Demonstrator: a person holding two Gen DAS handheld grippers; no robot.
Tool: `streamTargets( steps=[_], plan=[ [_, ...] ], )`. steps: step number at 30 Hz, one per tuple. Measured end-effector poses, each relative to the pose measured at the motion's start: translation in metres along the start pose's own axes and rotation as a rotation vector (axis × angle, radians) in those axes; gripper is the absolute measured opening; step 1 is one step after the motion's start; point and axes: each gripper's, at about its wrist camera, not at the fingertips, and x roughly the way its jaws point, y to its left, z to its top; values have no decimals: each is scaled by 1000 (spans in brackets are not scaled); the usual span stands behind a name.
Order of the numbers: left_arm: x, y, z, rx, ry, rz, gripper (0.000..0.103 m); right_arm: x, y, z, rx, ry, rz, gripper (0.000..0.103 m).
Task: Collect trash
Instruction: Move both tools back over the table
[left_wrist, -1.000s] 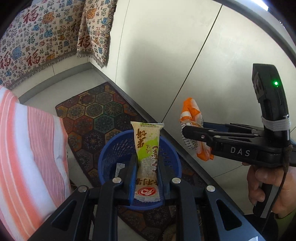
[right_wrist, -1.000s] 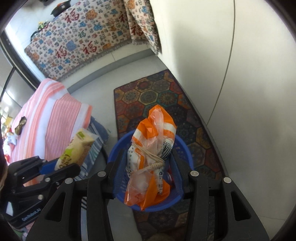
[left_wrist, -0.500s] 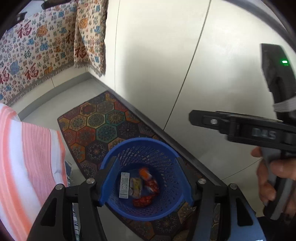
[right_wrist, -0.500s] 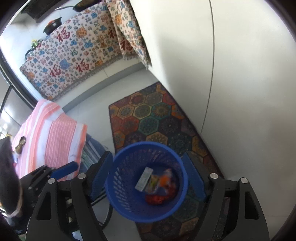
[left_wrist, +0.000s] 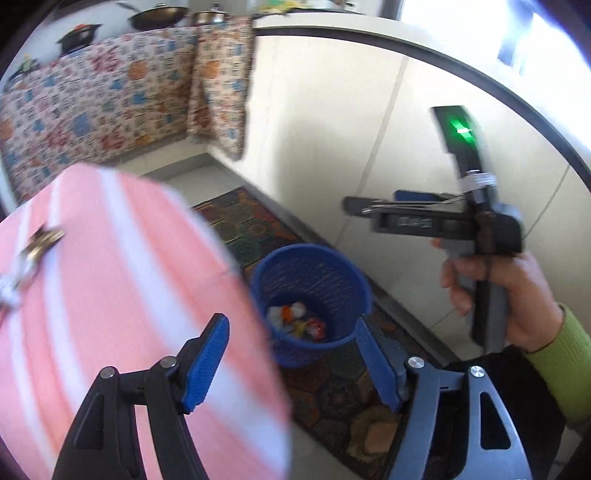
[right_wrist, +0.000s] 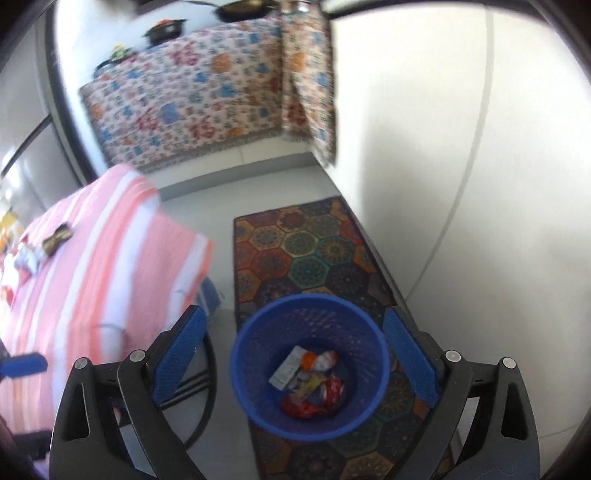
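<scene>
- Both wrappers, held over the basket a second ago, now lie inside the blue basket, and both grippers have pulled up and away from it.
- Left gripper has its jaws spread wide with nothing between them; its view is blurred, with the pink striped desk cloth filling the left side.
- Right gripper also has its jaws wide apart and empty, framing the basket from above.
- Trash in the basket is a heap of wrappers at the bottom: white, orange, yellow and red pieces touching one another.
- The basket stands on the patterned rug, near the pale wall.
- More wrappers lie on the desk cloth, well apart from the basket.
- Seen from the left wrist, the right hand grips its tool's handle above and right of the basket.
</scene>
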Motion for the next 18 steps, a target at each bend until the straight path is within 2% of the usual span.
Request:
streamTargets(
  steps=[5, 9, 14, 18],
  plan=[
    [-42, 73, -46, -83, 5, 154, 73, -14, 109, -16, -105, 14, 200, 99],
    [-74, 131, -74, -141, 7, 258, 73, -9, 195, -23, -221, 58, 288, 99],
    [-102, 193, -100, -226, -2, 348, 73, 17, 273, -22, -310, 112, 311, 99],
    [-112, 231, -118, -308, 0, 360, 73, 41, 311, -28, -368, 131, 255, 99]
  ],
)
